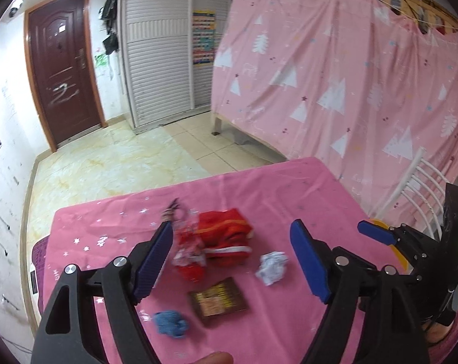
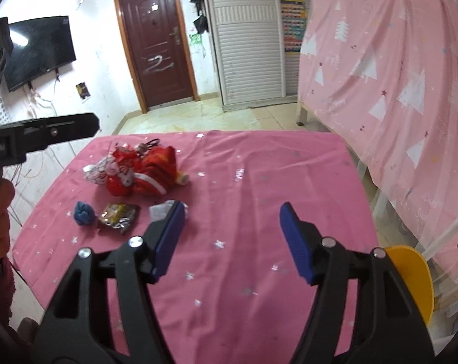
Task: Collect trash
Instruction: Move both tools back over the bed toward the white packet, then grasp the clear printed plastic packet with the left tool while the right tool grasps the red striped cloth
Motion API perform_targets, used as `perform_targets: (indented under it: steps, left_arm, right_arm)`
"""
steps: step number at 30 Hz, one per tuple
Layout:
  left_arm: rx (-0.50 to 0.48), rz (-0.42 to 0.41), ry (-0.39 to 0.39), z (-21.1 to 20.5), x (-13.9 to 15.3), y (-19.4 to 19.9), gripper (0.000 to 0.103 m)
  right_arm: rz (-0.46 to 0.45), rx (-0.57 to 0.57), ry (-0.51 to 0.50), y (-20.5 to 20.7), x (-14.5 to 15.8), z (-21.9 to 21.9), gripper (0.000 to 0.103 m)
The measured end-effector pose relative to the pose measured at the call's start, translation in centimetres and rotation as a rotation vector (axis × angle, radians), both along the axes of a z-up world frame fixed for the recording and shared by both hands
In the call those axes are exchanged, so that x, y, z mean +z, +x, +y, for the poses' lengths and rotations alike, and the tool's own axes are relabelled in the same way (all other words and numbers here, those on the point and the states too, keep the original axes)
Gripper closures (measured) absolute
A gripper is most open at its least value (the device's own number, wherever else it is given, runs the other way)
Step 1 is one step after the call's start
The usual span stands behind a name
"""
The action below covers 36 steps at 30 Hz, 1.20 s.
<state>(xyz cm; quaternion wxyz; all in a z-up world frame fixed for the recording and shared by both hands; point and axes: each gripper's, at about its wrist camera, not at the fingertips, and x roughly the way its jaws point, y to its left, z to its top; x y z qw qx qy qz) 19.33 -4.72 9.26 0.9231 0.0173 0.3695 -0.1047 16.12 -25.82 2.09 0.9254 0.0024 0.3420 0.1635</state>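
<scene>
Pink cloth covers our desk [image 2: 259,182], where a crumpled paper [image 1: 271,267], brown wrapper [image 1: 218,301], blue wad [image 1: 169,324] and red wrappers [image 1: 189,257] lie clustered. Our left gripper [image 1: 232,264] and right gripper [image 2: 229,239] hover above, jaws wide, holding nothing.

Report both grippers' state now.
Left gripper: open, holding nothing.
Right gripper: open, holding nothing.

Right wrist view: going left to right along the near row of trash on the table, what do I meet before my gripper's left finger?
Blue crumpled scrap → dark shiny snack wrapper → crumpled white paper, partly behind the right gripper's left finger.
</scene>
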Motion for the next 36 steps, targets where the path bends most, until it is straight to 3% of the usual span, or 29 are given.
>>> perform_targets:
  steps: [13,16,19,28,36]
  left_arm:
    - [0.074,0.034,-0.022,6.2,-1.7,0.8,0.029]
    - [0.078,0.045,-0.027,7.0,-2.2,1.0,0.029]
    - [0.074,0.057,-0.035,7.9,-3.0,1.2,0.029]
    - [-0.066,0.117,0.011,8.5,-6.5,1.5,0.029]
    - [-0.089,0.134,0.057,8.4,-8.5,2.4,0.030]
  right_arm:
    - [0.016,0.064,-0.052,1.4,0.2,5.2,0.040]
    - [0.019,0.072,-0.060,1.9,0.1,6.1,0.033]
    - [0.027,0.078,-0.071,2.5,-0.1,7.1,0.032]
    - [0.055,0.064,-0.037,4.9,-0.1,8.4,0.032]
    - [0.088,0.052,-0.002,7.3,-0.6,9.7,0.032]
